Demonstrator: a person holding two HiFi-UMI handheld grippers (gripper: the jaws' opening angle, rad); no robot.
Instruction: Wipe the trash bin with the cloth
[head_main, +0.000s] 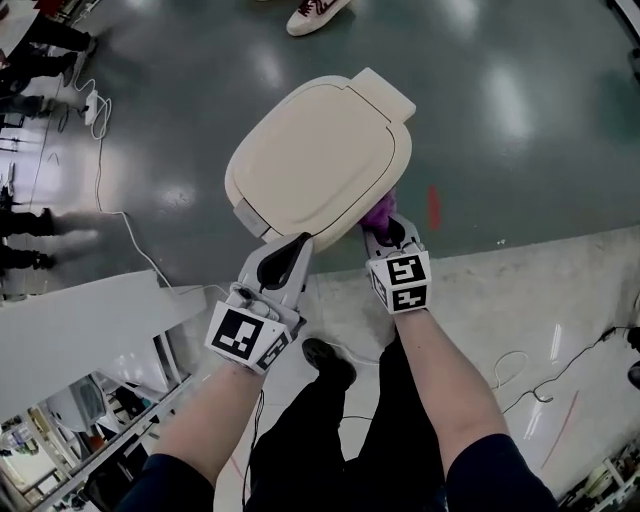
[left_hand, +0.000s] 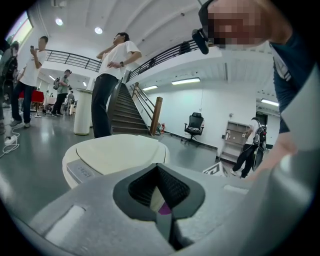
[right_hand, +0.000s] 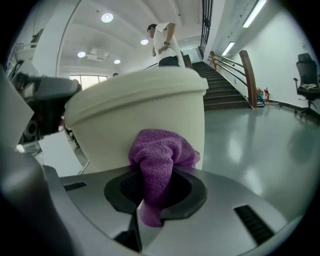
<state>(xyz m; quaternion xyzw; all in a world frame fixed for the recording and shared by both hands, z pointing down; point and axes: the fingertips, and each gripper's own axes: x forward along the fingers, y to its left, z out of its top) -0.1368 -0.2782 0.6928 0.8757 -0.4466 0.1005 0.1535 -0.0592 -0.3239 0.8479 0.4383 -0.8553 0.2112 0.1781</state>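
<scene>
A cream trash bin (head_main: 320, 150) with its lid down stands on the grey floor, seen from above in the head view. My right gripper (head_main: 388, 235) is shut on a purple cloth (head_main: 380, 212) and holds it against the bin's near right side. In the right gripper view the cloth (right_hand: 157, 160) bunches out of the right gripper (right_hand: 150, 195), touching the bin wall (right_hand: 140, 115) just under the lid's rim. My left gripper (head_main: 285, 262) sits at the bin's near left edge, jaws together with nothing in them. The left gripper (left_hand: 159, 197) looks over the lid (left_hand: 117, 152).
A white bench (head_main: 80, 330) stands at the near left, and white cables (head_main: 100, 150) run over the floor at the left. Someone's shoe (head_main: 315, 14) is beyond the bin. A standing person (left_hand: 112, 85), a staircase (left_hand: 127, 112) and an office chair (left_hand: 194, 125) lie further off.
</scene>
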